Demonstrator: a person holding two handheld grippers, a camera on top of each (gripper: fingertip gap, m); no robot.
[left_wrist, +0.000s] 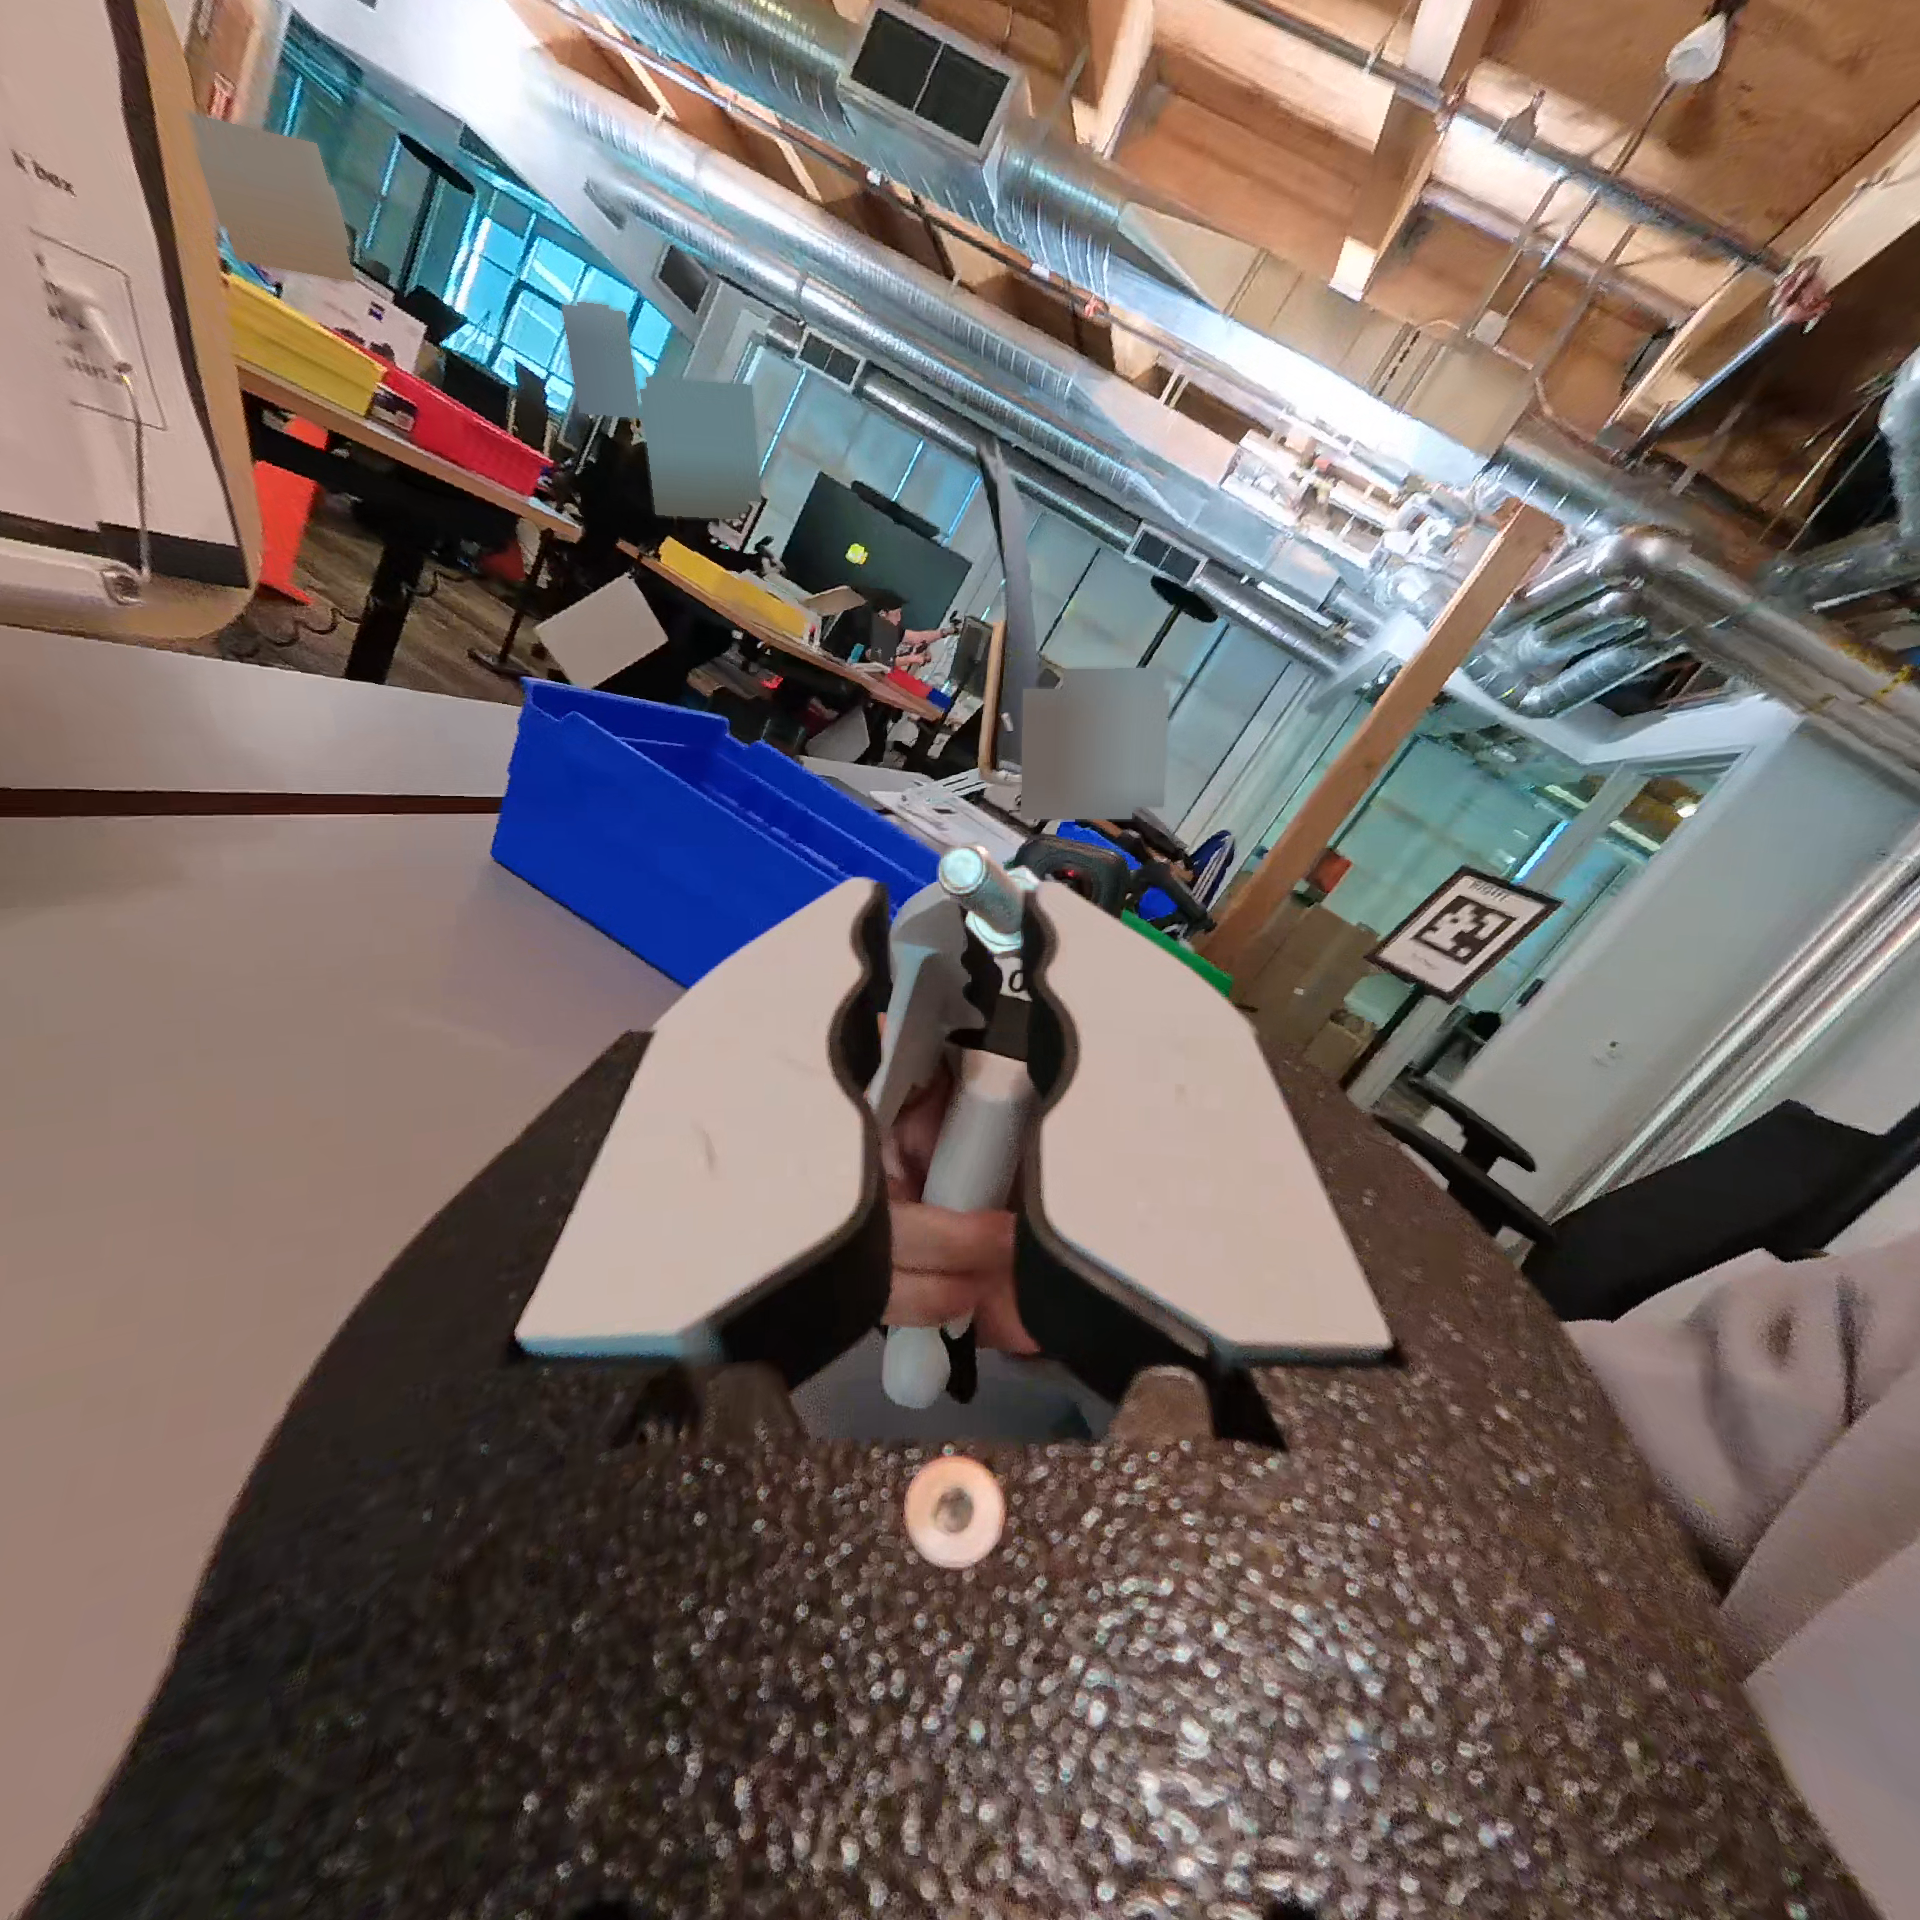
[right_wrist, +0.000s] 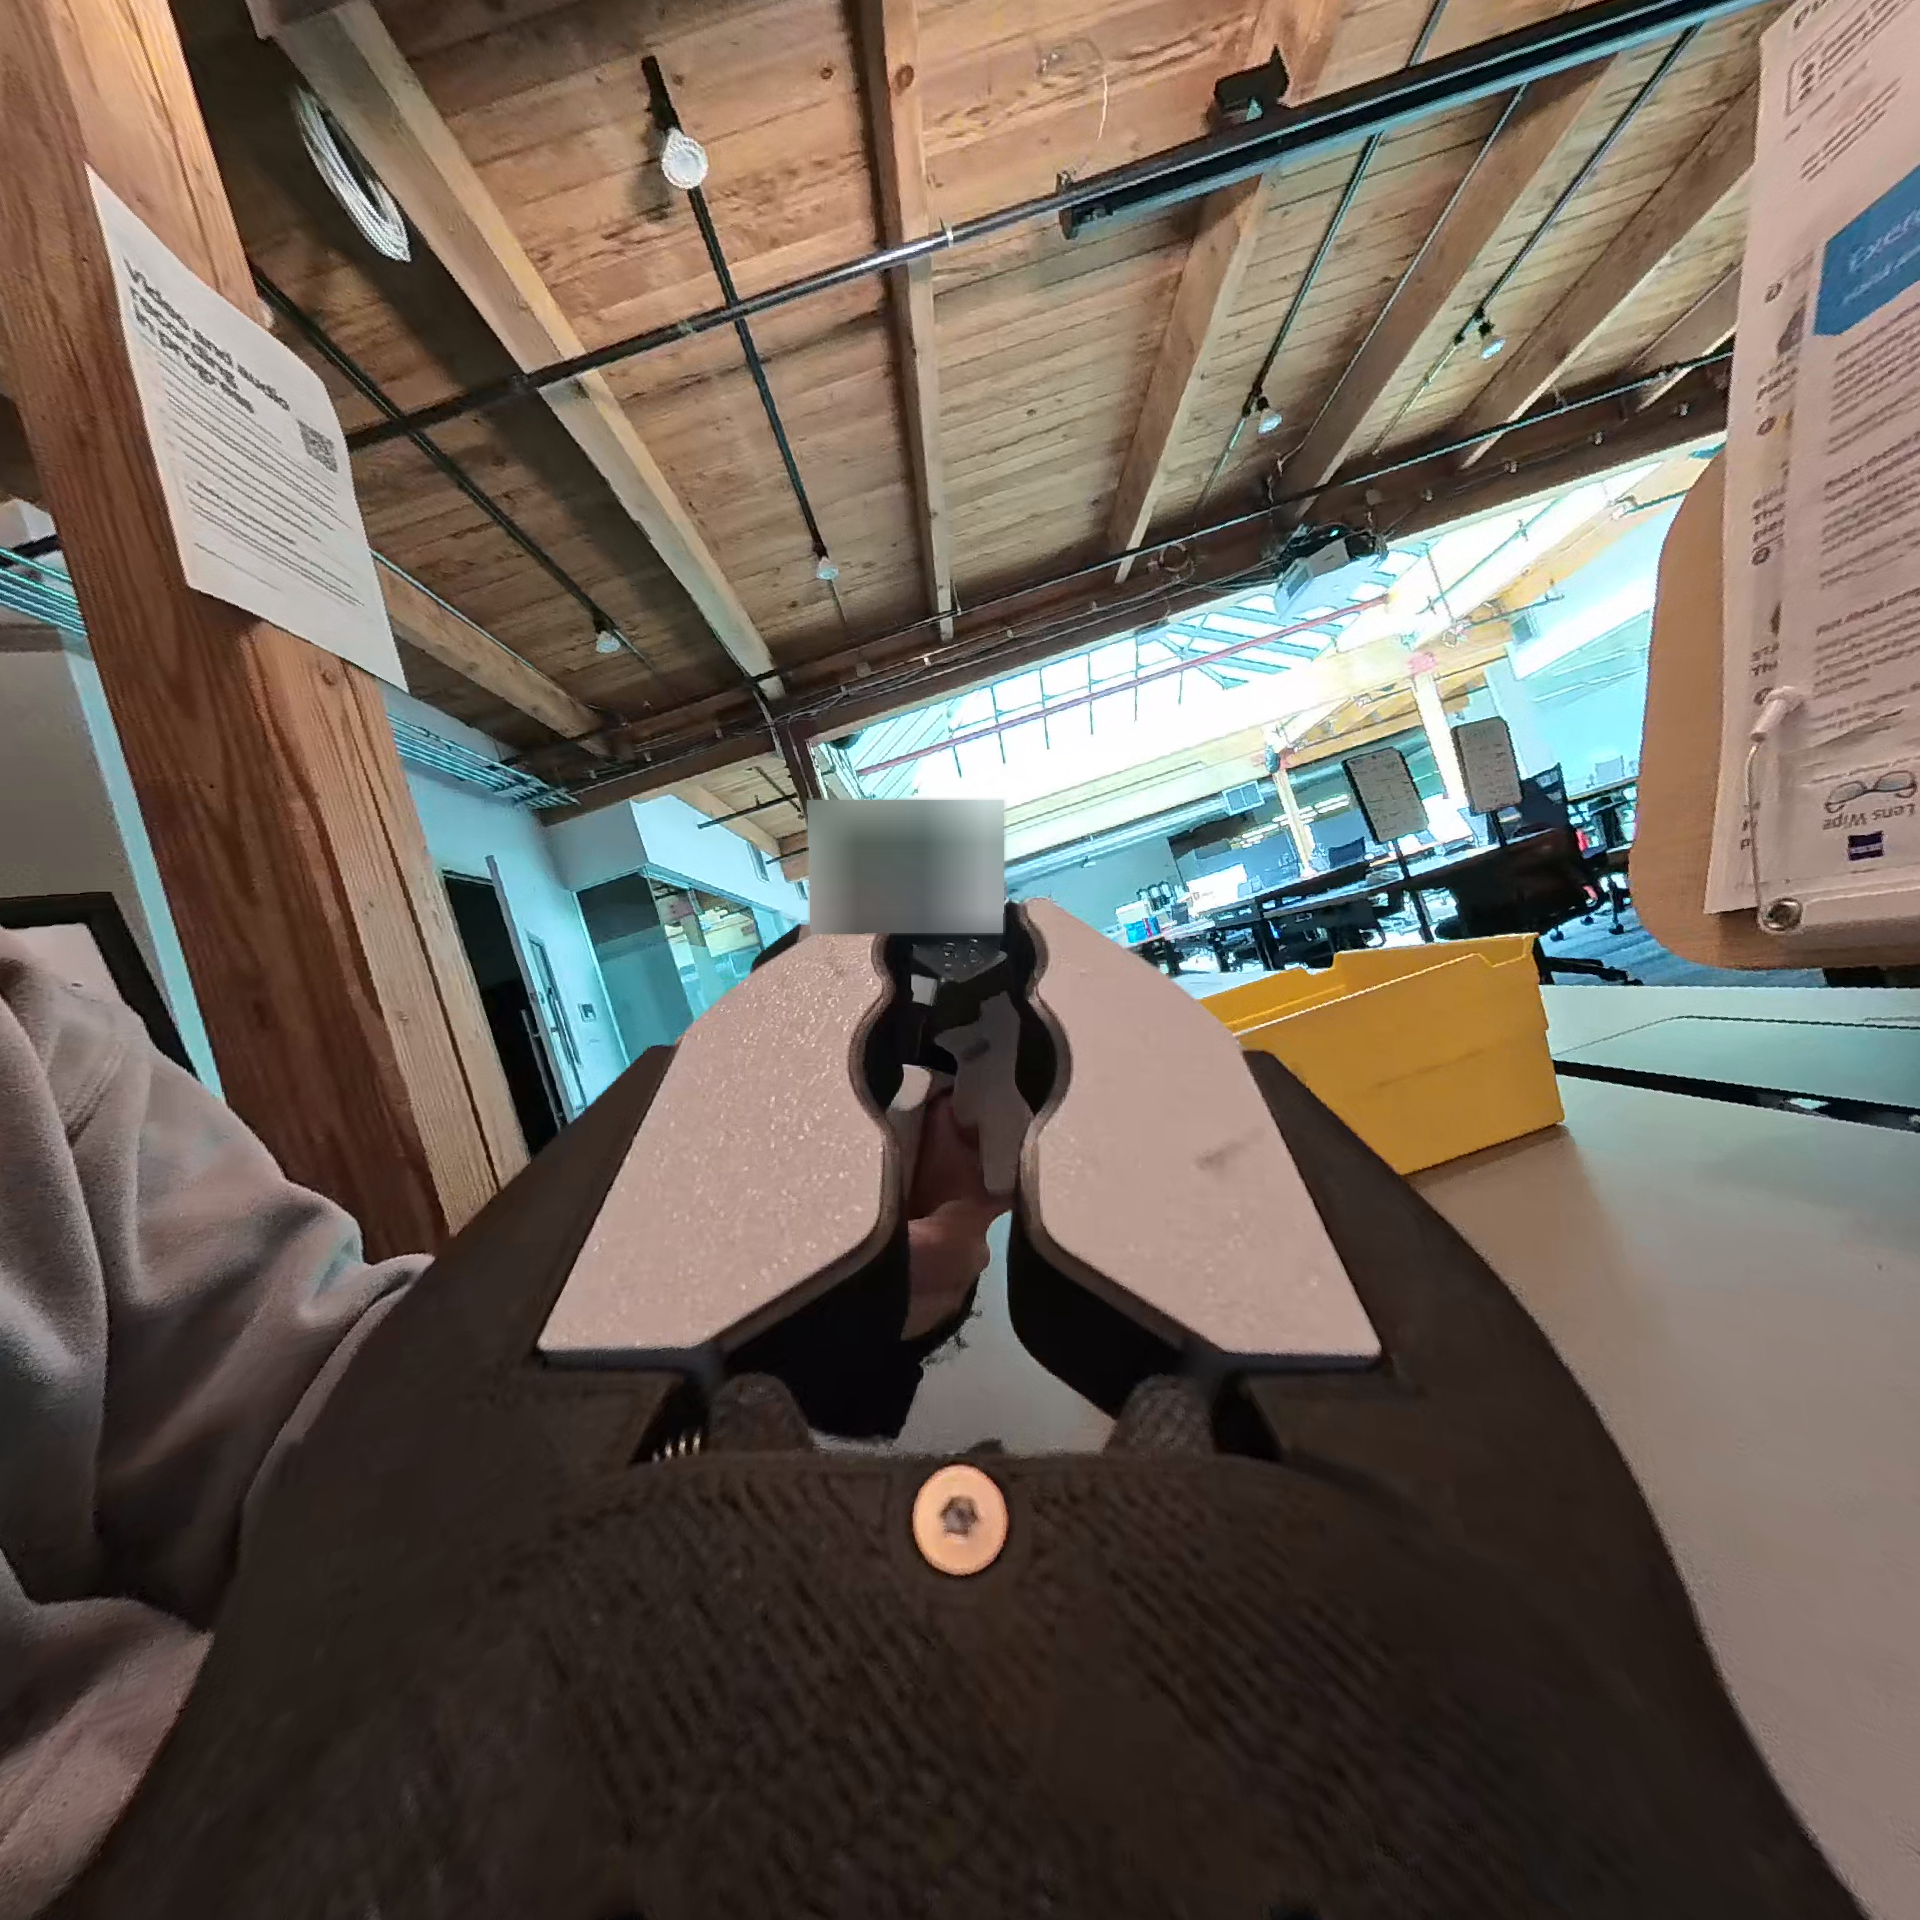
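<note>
In the left wrist view a silver threaded bolt (left_wrist: 971, 883) with a nut or washer on it stands at my left gripper's (left_wrist: 956, 899) tips. It lies against the right finger's (left_wrist: 1143, 1091) inner edge. The fingers stand a little apart. Through the gap I see one grey finger (left_wrist: 914, 997) of the other gripper, its white handle (left_wrist: 977, 1153) and a hand. Which gripper grips the bolt does not show. In the right wrist view my right gripper's (right_wrist: 945, 925) fingers stand narrowly apart. Between them show a dark part (right_wrist: 956, 956) and a grey finger (right_wrist: 992, 1091) of the left gripper. No bolt shows there.
A blue bin (left_wrist: 665, 831) stands on the grey table (left_wrist: 260, 1039) ahead left of the left gripper. A yellow bin (right_wrist: 1403, 1049) stands on the table (right_wrist: 1662, 1299) right of the right gripper. A wooden post (right_wrist: 260, 779) rises at left. Boards with paper sheets (left_wrist: 94, 312) (right_wrist: 1829, 520) stand at the edges. Left and right tips are no more than a few centimetres apart.
</note>
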